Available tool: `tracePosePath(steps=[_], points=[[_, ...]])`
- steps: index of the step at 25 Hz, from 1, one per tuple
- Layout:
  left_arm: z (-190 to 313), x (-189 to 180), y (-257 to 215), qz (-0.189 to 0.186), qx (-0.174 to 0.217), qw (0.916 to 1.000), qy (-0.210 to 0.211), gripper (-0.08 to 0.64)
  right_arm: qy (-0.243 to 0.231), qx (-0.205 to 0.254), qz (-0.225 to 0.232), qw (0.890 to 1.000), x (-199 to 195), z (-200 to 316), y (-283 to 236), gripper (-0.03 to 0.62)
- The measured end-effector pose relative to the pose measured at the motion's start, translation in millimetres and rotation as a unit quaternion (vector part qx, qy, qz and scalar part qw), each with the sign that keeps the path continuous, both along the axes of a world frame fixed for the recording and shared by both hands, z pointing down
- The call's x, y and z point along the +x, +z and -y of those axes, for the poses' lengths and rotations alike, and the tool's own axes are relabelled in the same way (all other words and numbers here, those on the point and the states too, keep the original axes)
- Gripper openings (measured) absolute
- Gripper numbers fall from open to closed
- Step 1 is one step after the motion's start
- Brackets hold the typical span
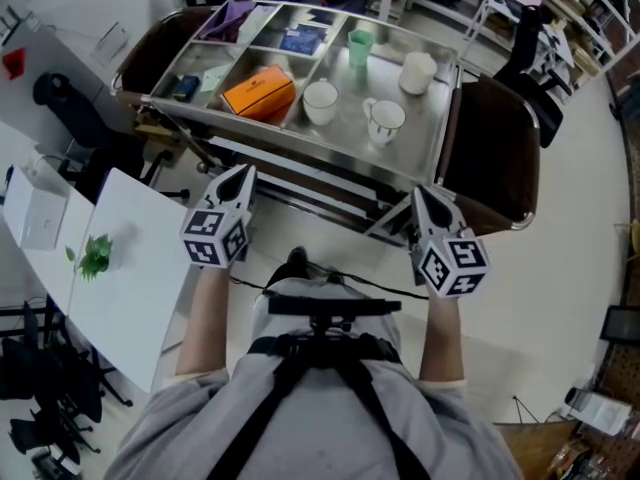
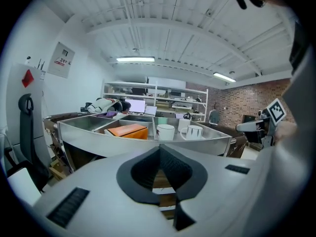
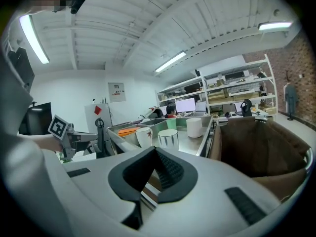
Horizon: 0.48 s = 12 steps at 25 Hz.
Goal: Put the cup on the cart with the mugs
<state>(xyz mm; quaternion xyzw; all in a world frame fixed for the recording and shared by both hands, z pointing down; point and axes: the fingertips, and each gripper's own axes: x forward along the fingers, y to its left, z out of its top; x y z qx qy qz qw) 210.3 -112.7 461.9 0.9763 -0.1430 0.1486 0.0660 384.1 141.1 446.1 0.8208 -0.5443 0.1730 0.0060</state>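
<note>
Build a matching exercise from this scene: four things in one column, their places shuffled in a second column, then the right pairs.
Things
1. green cup
2. orange box
3. handled mug
4. small plant

Places
A. on the white table, off the cart
B. cart's open section, far side
C. walled compartment of the cart, left of the open section
D. cart's open section, near side

Pairs: 1-B, 2-C, 3-D, 4-A
</note>
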Motion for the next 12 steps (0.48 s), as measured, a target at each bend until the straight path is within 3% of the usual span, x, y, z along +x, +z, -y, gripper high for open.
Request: tracePosePath(steps=[12], points=[[-8, -8, 11, 0.009, -0.004, 0.9999, -0.011, 0.002, -0.017, -0.003, -0.008, 1.000, 0, 2, 4, 0.006]])
